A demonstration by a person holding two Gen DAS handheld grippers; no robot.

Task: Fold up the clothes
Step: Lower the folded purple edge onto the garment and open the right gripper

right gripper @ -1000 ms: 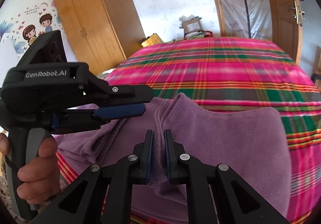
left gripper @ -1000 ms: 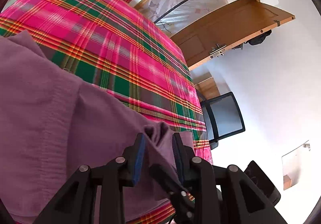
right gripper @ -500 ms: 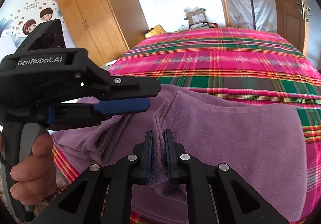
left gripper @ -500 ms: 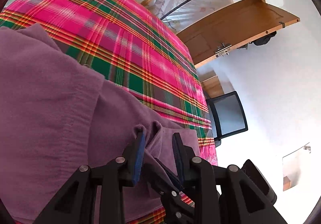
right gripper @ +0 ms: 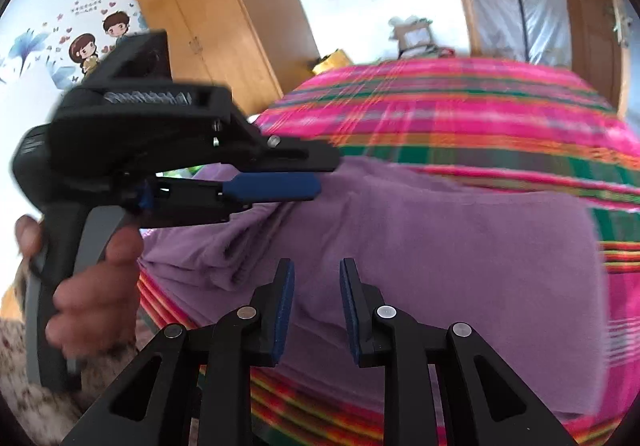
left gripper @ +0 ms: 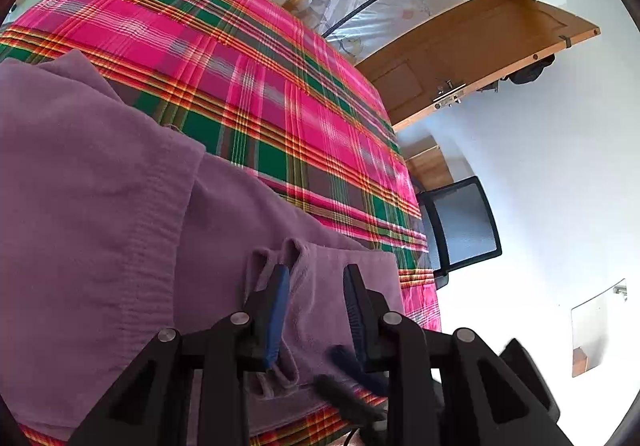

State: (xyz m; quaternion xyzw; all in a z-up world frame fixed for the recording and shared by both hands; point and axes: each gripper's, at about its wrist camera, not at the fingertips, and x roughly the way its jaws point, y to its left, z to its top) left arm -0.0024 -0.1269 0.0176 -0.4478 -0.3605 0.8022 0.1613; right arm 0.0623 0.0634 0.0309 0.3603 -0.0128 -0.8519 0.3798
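We're at the near edge of the pink-and-green plaid bedspread point(left gripper: 256, 58), and the purple garment point(right gripper: 460, 242) lies folded across it, its long axis running side to side along that near edge in the right wrist view, with one short end squared off at the right and the bunched, layered folds piled at the left. Our right gripper point(right gripper: 316, 300) has just been opening: its jaws now stand spread with the blue pads clear of the fabric, the cloth lying flat below them and nothing pinched. Over on the left, the hand point(right gripper: 94, 288) grips the handle of our left gripper point(left gripper: 316, 306), whose jaws stand apart too, a raised fold of the purple cloth between them; it lies against the left pad, but we cannot tell whether both pads truly press on it. Past the bed we see a wooden wardrobe point(right gripper: 224, 18) and an open wooden door point(left gripper: 476, 58).
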